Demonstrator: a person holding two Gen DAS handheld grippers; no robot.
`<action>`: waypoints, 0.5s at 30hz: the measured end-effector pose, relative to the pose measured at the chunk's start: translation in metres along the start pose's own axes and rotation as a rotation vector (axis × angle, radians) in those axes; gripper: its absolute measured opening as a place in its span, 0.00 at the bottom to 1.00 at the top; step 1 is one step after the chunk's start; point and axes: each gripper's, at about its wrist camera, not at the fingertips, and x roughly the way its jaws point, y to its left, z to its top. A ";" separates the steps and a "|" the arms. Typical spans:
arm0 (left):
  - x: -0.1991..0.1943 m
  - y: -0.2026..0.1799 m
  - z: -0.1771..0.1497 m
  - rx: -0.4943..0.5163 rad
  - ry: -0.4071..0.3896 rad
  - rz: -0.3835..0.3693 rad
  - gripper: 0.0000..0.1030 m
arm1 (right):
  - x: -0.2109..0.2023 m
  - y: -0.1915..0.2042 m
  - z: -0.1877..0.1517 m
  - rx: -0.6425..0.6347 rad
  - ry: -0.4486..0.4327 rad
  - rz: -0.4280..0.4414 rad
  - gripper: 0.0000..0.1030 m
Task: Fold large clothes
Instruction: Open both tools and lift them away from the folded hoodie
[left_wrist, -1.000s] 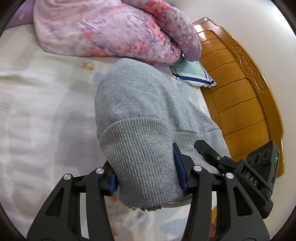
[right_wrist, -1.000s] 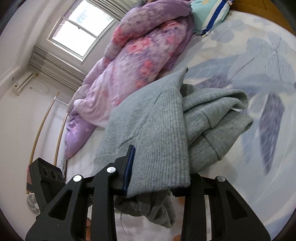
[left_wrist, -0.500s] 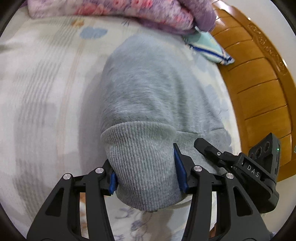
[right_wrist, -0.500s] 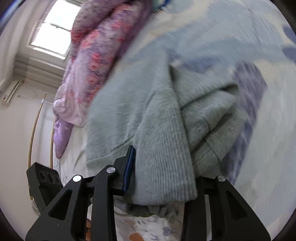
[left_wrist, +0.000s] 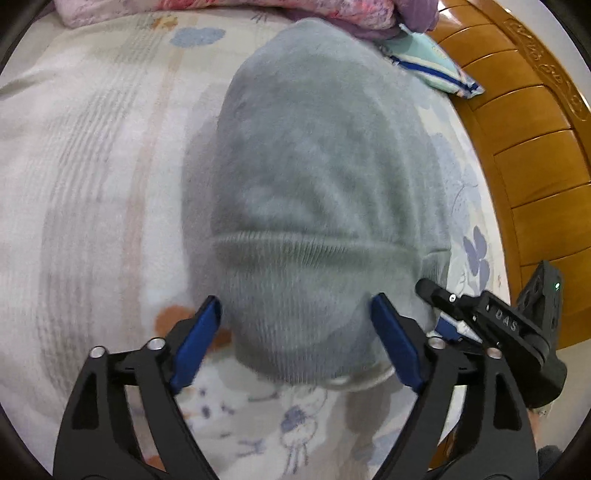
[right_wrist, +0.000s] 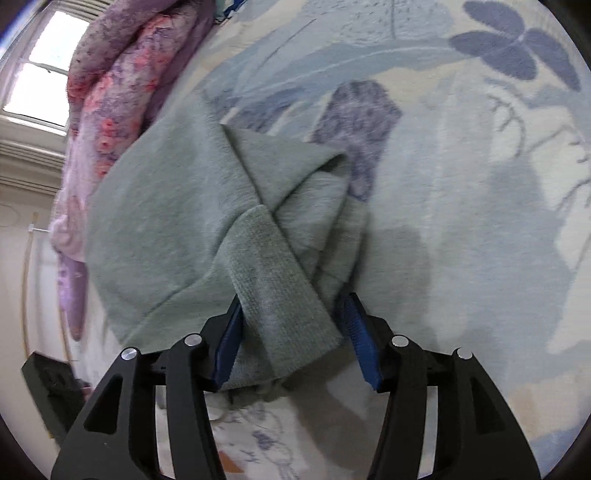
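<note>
While both grippers open, sweatshirt (left_wrist: 317, 206) (grey) lies between jaws.

I see a bed with a pale printed sheet (left_wrist: 92, 184); on it lie a folded grey knitted sweater (left_wrist: 317, 177), a pink-purple floral quilt (right_wrist: 110, 92) and a small turquoise pillow (left_wrist: 432, 62).

Both wrist views look steeply down, close over the bed (left_wrist: 92, 184). Left view faces toward the wooden headboard (left_wrist: 535, 166) at its right edge. Right view faces toward the window (right_wrist: 40, 74) at upper left. Shared: the grey sweater (left_wrist: 317, 192) (right_wrist: 166, 221), pink quilt (right_wrist: 110, 92) and printed sheet.
</note>
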 end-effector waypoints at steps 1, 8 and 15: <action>-0.001 0.001 -0.006 -0.004 0.007 0.001 0.86 | 0.002 0.001 -0.001 -0.016 0.000 -0.027 0.52; -0.008 0.005 -0.015 -0.015 0.033 0.004 0.86 | 0.002 0.001 0.001 -0.027 0.022 -0.046 0.57; -0.045 0.010 -0.015 -0.021 0.010 0.031 0.87 | -0.027 0.043 0.001 -0.138 -0.023 -0.108 0.58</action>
